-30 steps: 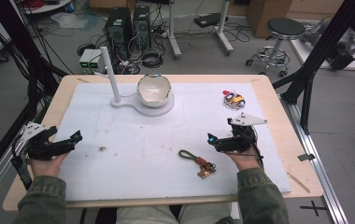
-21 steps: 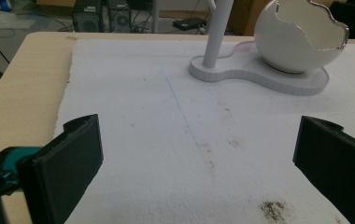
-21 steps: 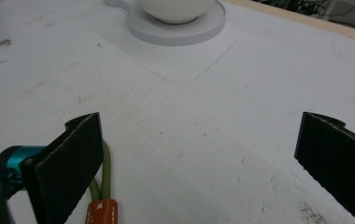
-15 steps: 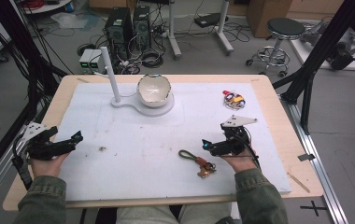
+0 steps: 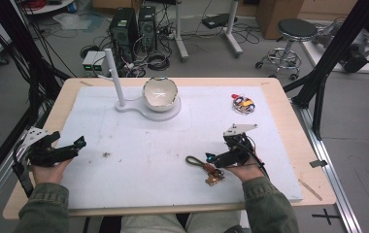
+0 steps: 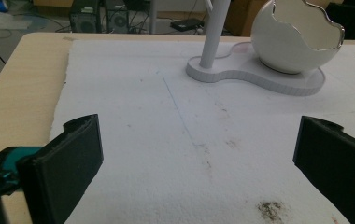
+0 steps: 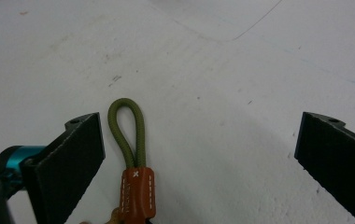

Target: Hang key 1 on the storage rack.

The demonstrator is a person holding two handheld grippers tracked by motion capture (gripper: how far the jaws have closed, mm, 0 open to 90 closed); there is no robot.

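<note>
Right gripper (image 7: 199, 154) jaws wide apart, gripping nothing; the olive cord loop (image 7: 128, 133) with its brown leather tab (image 7: 137, 193) lies flat between them, hugging the left-hand jaw. Left gripper (image 6: 196, 158) equally wide, empty, over bare white mat (image 6: 157, 140); egg-shaped bowl (image 6: 297, 39) well ahead.

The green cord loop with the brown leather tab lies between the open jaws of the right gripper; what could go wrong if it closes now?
1. The green cord loop lies close to one jaw of the right gripper, off centre, so closing might push it aside instead of pinching it.
2. The cord is thin and flat on the white mat; the jaws may close above it.
</note>
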